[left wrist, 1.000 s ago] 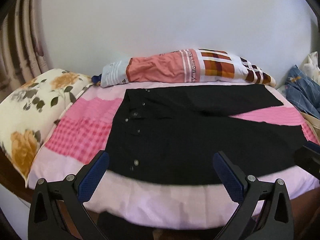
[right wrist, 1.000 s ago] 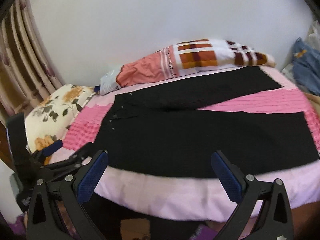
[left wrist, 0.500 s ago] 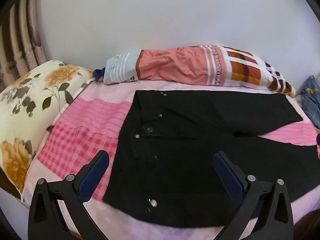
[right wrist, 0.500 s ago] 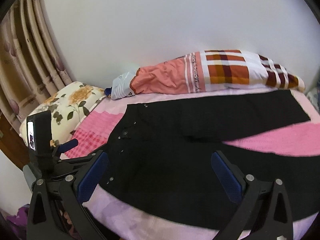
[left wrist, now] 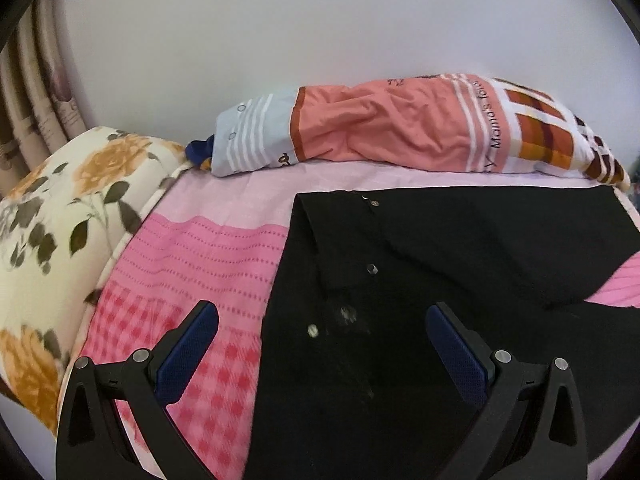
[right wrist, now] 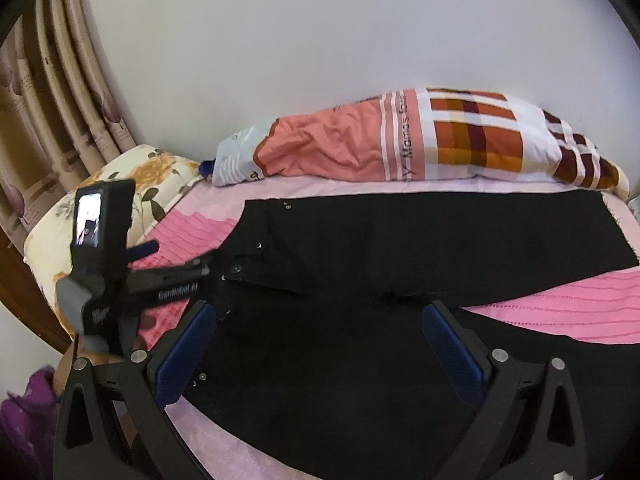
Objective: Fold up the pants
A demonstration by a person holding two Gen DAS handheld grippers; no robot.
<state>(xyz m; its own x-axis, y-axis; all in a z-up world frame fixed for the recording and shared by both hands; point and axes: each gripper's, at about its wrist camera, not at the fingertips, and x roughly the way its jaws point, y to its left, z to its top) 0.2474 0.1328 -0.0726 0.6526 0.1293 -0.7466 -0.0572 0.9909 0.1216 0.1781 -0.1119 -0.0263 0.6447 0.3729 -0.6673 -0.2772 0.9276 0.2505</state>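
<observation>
Pink bed [left wrist: 208, 248]: pants [left wrist: 400, 280] lengthwise, waistband left.

Bed [left wrist: 224, 248] with pink sheet, striped and checked patches. Black pants [left wrist: 400, 320] lie flat on it, waist toward left, legs spread apart to the right, pink sheet showing between them. Floral pillow [left wrist: 60, 240] at left end. Rolled quilt [left wrist: 400, 128], salmon, white and plaid, lies along far edge by the wall, just beyond the far pant leg.
</observation>
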